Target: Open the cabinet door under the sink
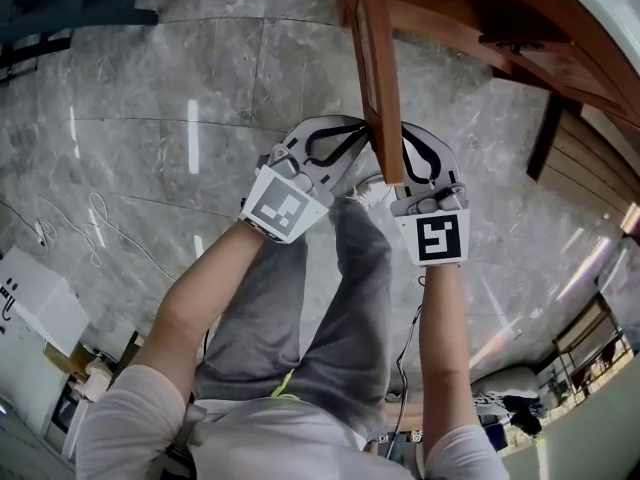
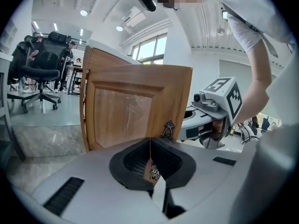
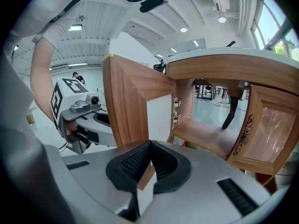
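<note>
The wooden cabinet door (image 1: 378, 78) stands swung out from the cabinet (image 1: 500, 28) under the white counter, seen edge-on in the head view. My left gripper (image 1: 362, 136) sits on its outer panelled face (image 2: 126, 115), jaws shut, with the ornate metal handle (image 2: 153, 171) showing between them. My right gripper (image 1: 408, 143) is on the other side, by the white inner face (image 3: 159, 118). Its jaws are shut, with the door's free edge (image 3: 125, 101) showing between them. Both grippers flank the door's outer end, close together.
The open cabinet shows a wooden shelf (image 3: 205, 134) and hinges (image 3: 176, 108). A second panelled door (image 3: 266, 134) stays closed to the right. The person's legs (image 1: 300, 308) stand on a grey marble floor (image 1: 150, 118). Office chairs (image 2: 39, 64) and cables (image 1: 90, 223) lie further off.
</note>
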